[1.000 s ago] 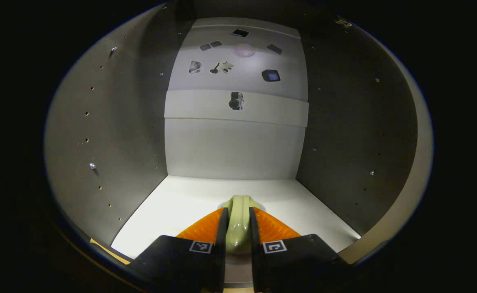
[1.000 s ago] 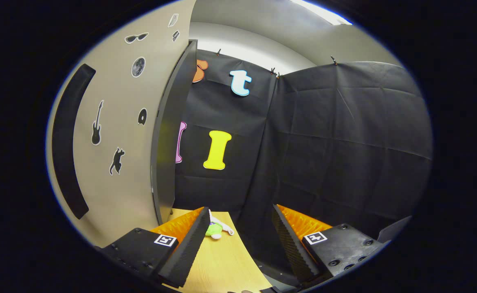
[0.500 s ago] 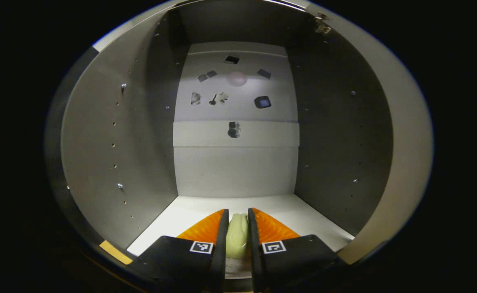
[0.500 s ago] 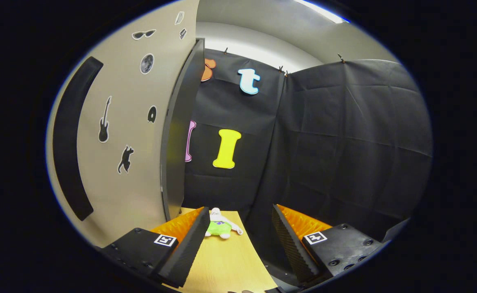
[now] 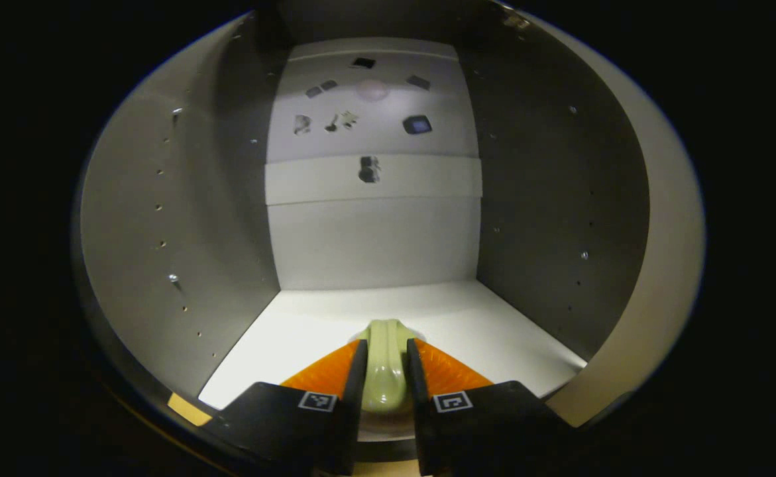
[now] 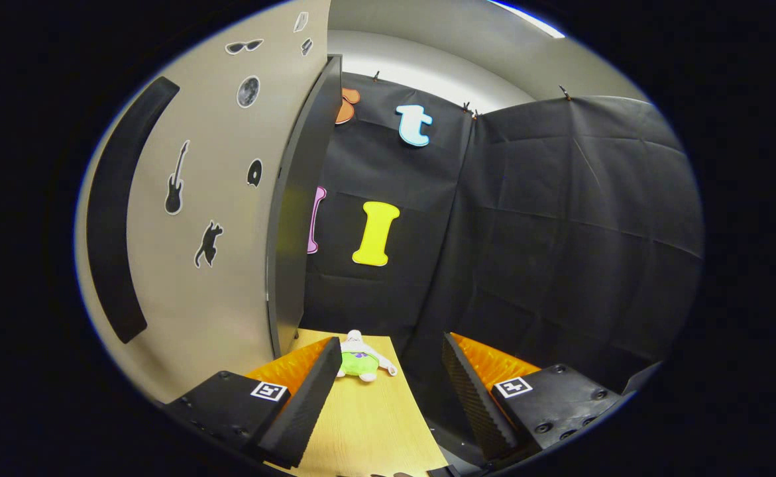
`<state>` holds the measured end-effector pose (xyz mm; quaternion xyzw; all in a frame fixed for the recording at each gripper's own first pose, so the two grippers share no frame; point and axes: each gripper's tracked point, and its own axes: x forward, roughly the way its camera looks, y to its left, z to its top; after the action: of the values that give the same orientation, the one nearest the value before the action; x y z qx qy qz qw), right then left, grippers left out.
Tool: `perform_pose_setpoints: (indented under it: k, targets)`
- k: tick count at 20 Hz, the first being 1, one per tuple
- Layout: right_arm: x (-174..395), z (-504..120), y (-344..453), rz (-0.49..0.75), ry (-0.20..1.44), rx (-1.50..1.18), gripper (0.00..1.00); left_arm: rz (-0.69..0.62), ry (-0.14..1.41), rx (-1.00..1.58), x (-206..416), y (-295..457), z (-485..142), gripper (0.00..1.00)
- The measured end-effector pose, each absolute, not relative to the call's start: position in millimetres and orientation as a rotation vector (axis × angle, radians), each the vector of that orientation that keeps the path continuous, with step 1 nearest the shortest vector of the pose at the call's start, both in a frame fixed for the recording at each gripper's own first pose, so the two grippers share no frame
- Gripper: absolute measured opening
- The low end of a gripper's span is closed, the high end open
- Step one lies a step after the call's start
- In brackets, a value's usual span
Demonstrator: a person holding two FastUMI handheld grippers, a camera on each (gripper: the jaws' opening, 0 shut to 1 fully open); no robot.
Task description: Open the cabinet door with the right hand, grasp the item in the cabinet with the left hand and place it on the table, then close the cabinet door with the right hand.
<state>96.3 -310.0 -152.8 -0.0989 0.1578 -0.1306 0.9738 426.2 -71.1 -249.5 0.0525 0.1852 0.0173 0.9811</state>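
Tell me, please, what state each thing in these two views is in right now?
Cabinet door: swung open.
Left tool: shut on the pale green item, inside the cabinet.
Right tool: open, holding nothing.
Plush toy: lying on the table.

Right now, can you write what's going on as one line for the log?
phase: grasp in cabinet | left hand-held gripper: shut on pale green item | right hand-held gripper: open, beside open cabinet door | plush toy: on table
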Motion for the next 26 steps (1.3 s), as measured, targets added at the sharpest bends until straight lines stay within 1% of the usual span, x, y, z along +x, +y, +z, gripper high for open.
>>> perform_pose_setpoints:
  k: [3, 4, 6, 8, 13, 15, 16, 17, 19, 20, 21, 22, 23, 26]
  targets:
    - [100, -154, -310, -0.257, 0.315, -0.200, 0.97, -0.004, 0.384, 0.094, 425, -79, -240, 0.47]
    - [101, -154, -310, -0.256, 0.313, -0.208, 0.97, -0.017, 0.400, 0.077, 425, -81, -238, 0.52]
    - [100, -155, -309, -0.246, 0.319, -0.224, 0.97, -0.028, 0.435, 0.054, 426, -78, -236, 0.57]
    - [101, -156, -306, -0.228, 0.324, -0.228, 0.97, -0.018, 0.473, 0.047, 429, -69, -236, 0.59]
    - [100, -159, -310, -0.227, 0.334, -0.226, 0.97, -0.016, 0.593, -0.040, 439, -59, -253, 0.58]
    - [100, -162, -311, -0.231, 0.344, -0.230, 0.97, -0.015, 0.611, -0.029, 442, -56, -257, 0.60]
    - [100, -164, -310, -0.230, 0.349, -0.233, 0.97, -0.014, 0.607, -0.026, 444, -56, -256, 0.65]
    - [99, -165, -309, -0.228, 0.354, -0.238, 0.97, -0.024, 0.612, -0.030, 445, -58, -256, 0.63]
    - [98, -166, -307, -0.225, 0.357, -0.250, 0.97, -0.035, 0.629, -0.021, 444, -61, -257, 0.55]
    - [98, -166, -306, -0.225, 0.356, -0.257, 0.97, -0.034, 0.621, -0.007, 445, -60, -256, 0.46]
    - [98, -165, -304, -0.223, 0.354, -0.262, 0.97, -0.025, 0.620, 0.002, 446, -60, -254, 0.43]
    - [98, -165, -303, -0.221, 0.351, -0.263, 0.97, -0.026, 0.627, 0.013, 445, -61, -255, 0.27]
    - [98, -164, -302, -0.220, 0.349, -0.262, 0.97, -0.024, 0.626, 0.017, 445, -61, -254, 0.27]
    - [96, -162, -302, -0.223, 0.342, -0.261, 0.98, -0.010, 0.611, -0.009, 444, -61, -252, 0.22]
